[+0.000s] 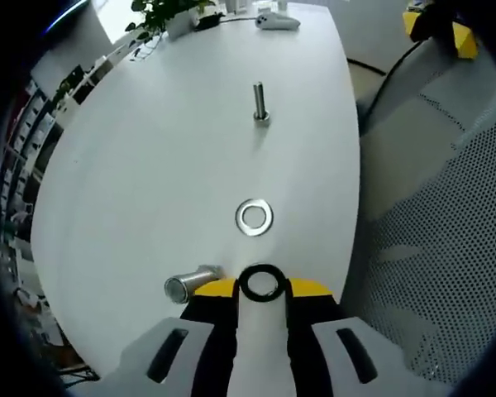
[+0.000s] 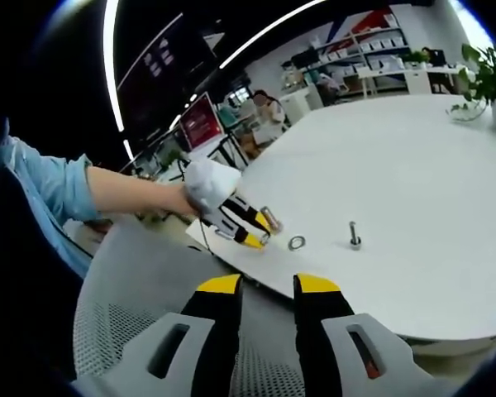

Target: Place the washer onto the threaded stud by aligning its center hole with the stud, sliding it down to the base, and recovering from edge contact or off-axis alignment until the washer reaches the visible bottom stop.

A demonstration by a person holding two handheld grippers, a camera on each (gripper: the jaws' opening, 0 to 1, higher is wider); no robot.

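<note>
The threaded stud (image 1: 260, 103) (image 2: 355, 236) stands upright on the white table (image 1: 149, 165) (image 2: 413, 182). The silver washer (image 1: 254, 217) (image 2: 297, 243) lies flat on the table between the stud and my left gripper (image 1: 262, 289) (image 2: 260, 231). That gripper hovers low over the near table edge with its jaws apart. A black ring (image 1: 262, 283) sits between its yellow tips; whether they touch it I cannot tell. My right gripper (image 2: 267, 285) stands open and empty off the table, above a mesh chair seat.
A short metal cylinder (image 1: 190, 285) lies beside the left gripper's left tip. A grey mesh chair (image 1: 446, 248) (image 2: 132, 331) stands by the table edge. A plant (image 1: 169, 12) and a white device (image 1: 277, 21) sit at the far end. A gloved hand (image 2: 208, 184) holds the left gripper.
</note>
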